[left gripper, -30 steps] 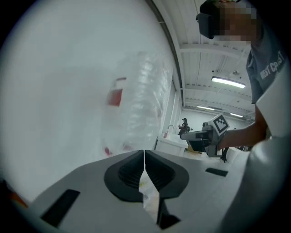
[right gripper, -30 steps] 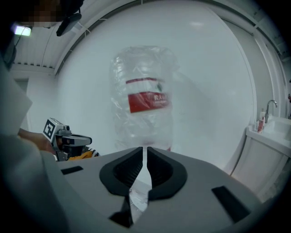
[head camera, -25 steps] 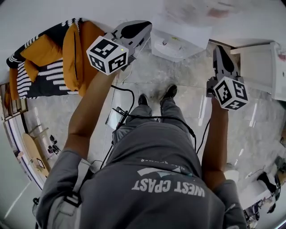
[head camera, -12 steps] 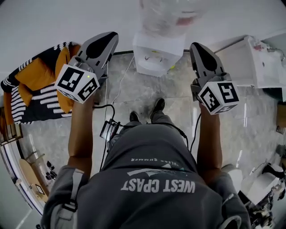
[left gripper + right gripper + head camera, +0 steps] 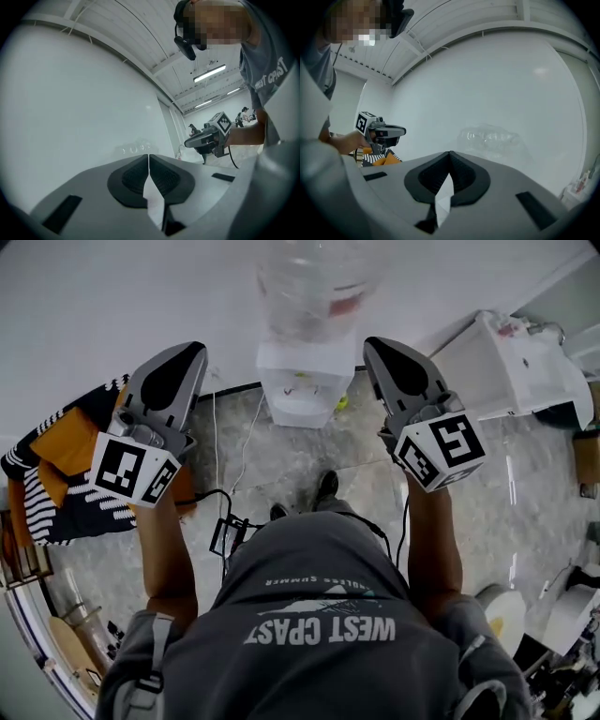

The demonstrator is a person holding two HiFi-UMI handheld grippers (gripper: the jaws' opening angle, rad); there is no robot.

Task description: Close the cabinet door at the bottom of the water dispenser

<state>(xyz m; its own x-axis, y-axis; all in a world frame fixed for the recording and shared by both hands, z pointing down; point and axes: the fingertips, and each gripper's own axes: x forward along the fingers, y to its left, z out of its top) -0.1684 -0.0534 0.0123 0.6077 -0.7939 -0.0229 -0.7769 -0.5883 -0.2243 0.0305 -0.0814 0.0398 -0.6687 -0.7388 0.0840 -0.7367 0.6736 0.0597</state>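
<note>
Left fingers: the dark ribbed fingers (image 5: 133, 177) of the left gripper (image 5: 149, 158) are closed tight against each other, with nothing between them.
Right fingers: the dark ribbed fingers (image 5: 465, 176) of the right gripper (image 5: 450, 154) are likewise pressed together and hold nothing.
Left gripper pose: level in the air, nose towards the far white wall (image 5: 112, 296), left of the dispenser and apart from it; the left marker cube (image 5: 133, 470) sits at its near end.
Right gripper pose: level in the same way, right of the dispenser and touching nothing; the right marker cube (image 5: 441, 448) sits at its near end.
Task's thing: the white box-shaped water dispenser (image 5: 298, 381) stands on the floor against the far wall, between the two grippers in the head view and lower than both.
Cabinet door: it belongs to the dispenser's lower front, which the steep look from above foreshortens; whether it is shut cannot be told.
Bottle: a clear plastic water bottle (image 5: 314, 282) sits on top of the dispenser.
Floor: grey marbled stone floor (image 5: 281, 465), with a black cable (image 5: 217, 493) lying near the person's dark shoes (image 5: 326, 486).
Left side: an orange and black-and-white striped soft seat (image 5: 56, 465) by the far wall.
Right side: a white boxy cabinet (image 5: 520, 362), apart from the dispenser.
Person: grey printed T-shirt (image 5: 319, 615), both forearms stretched forward.
</note>
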